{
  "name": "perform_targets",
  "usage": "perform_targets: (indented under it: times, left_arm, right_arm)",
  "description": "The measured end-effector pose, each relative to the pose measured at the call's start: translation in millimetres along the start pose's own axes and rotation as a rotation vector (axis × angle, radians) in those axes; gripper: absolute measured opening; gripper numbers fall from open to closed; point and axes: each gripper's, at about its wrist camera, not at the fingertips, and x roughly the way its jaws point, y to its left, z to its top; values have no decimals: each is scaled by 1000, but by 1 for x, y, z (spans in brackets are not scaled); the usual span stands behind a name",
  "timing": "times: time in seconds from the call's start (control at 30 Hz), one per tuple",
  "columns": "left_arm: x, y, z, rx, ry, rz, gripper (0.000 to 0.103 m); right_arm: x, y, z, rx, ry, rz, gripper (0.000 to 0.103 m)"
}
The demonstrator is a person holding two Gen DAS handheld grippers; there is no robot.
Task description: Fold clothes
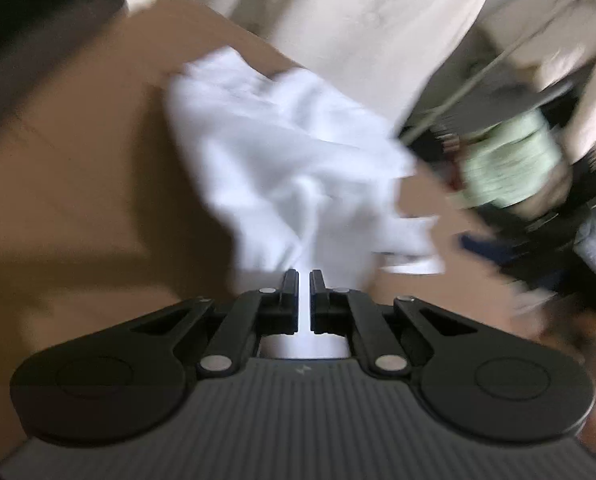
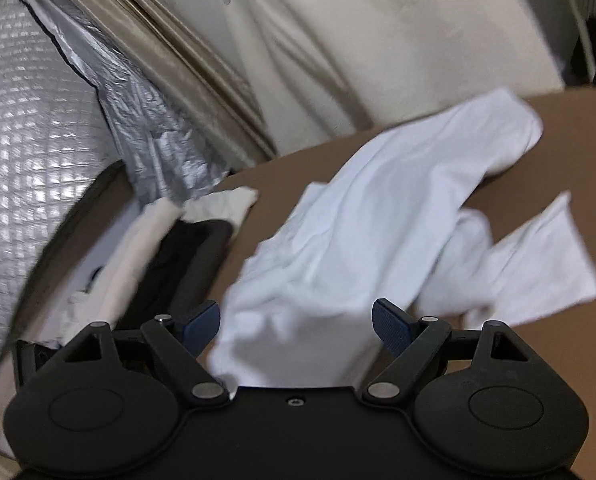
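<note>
White garment (image 1: 289, 168): crumpled, unfolded, on brown bench (image 1: 77, 200). Left hand-held gripper (image 1: 305, 280): narrow, pinching its near edge. Right hand-held gripper (image 2: 295, 320): wide, straddling cloth, holding nothing. Risk: single pinch bunches fabric; loose sleeve (image 2: 538, 256) skews fold.

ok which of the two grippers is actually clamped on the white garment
The left gripper: its fingers are nearly together with the white garment pinched between them. The right gripper is spread wide, merely straddling the cloth.
</note>
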Motion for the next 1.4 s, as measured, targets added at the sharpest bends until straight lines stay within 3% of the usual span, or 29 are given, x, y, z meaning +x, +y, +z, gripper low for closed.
perform_targets:
  times: [0.1,0.23,0.33,0.43,0.47,0.53,0.57,0.63,0.7,0.77,0.87,0.9,0.93,1.0,1.03,1.17,1.23,1.37,1.4]
  left_arm:
    - [-10,2,8,18,-53,37,5]
    - [-31,18,22,-22,-104,-31,8]
    - [-27,39,22,-71,-94,-27,8]
    - [-10,63,19,-200,-38,-59,8]
    - [-7,72,18,-258,-25,-96,8]
    - [-7,81,17,-311,-28,-151,8]
    - [-9,83,16,-324,-34,-169,8]
    - [-11,89,16,-345,-48,-211,8]
    - [-10,105,15,-461,-58,-336,8]
    - [-14,115,12,-589,-98,-379,8]
    - [-31,94,24,-454,-156,-338,8]
    - [-32,85,25,-419,-151,-344,16]
    - [-34,77,26,-383,-145,-350,37]
    - [-33,60,25,-333,-121,-368,58]
    - [-30,52,23,-318,-102,-380,58]
    - [-19,12,21,-140,-23,-281,64]
    - [-20,-1,17,-70,14,-251,77]
    - [-22,-27,9,72,89,-192,77]
    - [-25,-32,5,114,94,-193,65]
  right_arm:
    - [19,-3,4,56,49,20,87]
    - [49,-3,11,202,123,170,87]
    - [72,22,22,72,154,167,87]
    - [113,47,25,-176,228,78,87]
    - [127,54,21,-233,249,40,82]
    - [138,67,5,-310,259,19,29]
    - [137,75,-7,-345,246,28,21]
    - [123,90,-27,-417,204,35,18]
    - [105,106,-50,-508,181,21,15]
    - [86,121,-70,-585,192,46,12]
    - [60,140,-99,-690,255,136,10]
    - [55,146,-108,-728,271,145,10]
    - [50,151,-116,-764,284,145,9]
    - [43,156,-127,-786,288,143,9]
    - [42,157,-129,-775,287,142,9]
    - [36,161,-134,-735,278,148,9]
    - [31,165,-135,-713,268,167,9]
    - [14,175,-130,-629,236,250,9]
    - [9,179,-128,-623,227,263,9]
